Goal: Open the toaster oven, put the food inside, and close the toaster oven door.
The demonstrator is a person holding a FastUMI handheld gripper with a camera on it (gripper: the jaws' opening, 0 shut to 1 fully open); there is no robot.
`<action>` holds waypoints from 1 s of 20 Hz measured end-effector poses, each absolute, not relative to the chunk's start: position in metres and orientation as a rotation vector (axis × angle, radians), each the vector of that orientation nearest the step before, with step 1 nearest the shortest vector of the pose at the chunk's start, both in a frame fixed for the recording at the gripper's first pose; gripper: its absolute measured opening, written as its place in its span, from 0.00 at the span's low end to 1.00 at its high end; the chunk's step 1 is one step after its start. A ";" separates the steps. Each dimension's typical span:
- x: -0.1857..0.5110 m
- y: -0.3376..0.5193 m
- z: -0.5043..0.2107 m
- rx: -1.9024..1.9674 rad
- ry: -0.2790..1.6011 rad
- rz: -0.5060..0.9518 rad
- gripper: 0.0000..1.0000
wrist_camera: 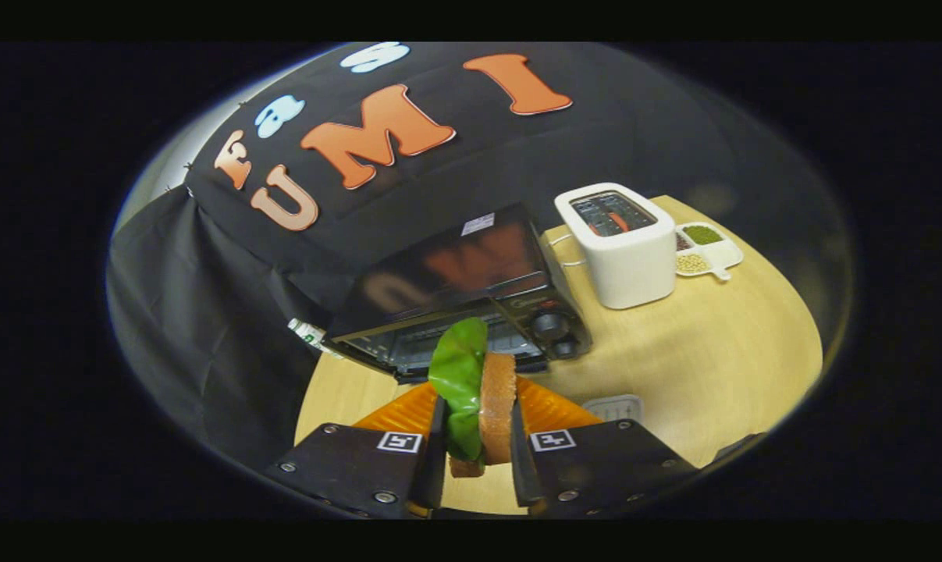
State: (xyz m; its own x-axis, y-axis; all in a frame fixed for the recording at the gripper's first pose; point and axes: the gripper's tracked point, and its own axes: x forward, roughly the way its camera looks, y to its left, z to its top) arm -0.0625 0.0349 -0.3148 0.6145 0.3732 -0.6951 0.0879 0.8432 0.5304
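Two fingers: your gripper (477,449) is clenched on the sandwich (482,394), bread and green leaf upright between both fingers.
Toaster oven (471,300): just beyond the sandwich, on the wooden table (720,351); you cannot tell the door's position.
Surroundings: white toaster (619,242) and divided dish (709,250) stand beside the oven, well apart from your fingers.
Underfoot: orange ridged mat (549,410).

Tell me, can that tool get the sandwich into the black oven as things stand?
Probably yes. The tool is shut on the sandwich, and the oven lies just beyond it with its door seemingly down, nothing between. The white toaster stands off to the side.
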 end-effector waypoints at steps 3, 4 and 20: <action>-0.050 0.062 -0.314 0.633 0.886 0.209 0.36; -0.045 0.070 -0.315 0.656 0.880 0.213 0.36; -0.010 0.126 -0.377 0.919 0.840 0.127 0.36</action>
State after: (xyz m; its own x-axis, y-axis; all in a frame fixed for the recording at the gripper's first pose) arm -0.0103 0.1258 -0.3766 0.6841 0.4348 -0.5856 0.2415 0.6226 0.7443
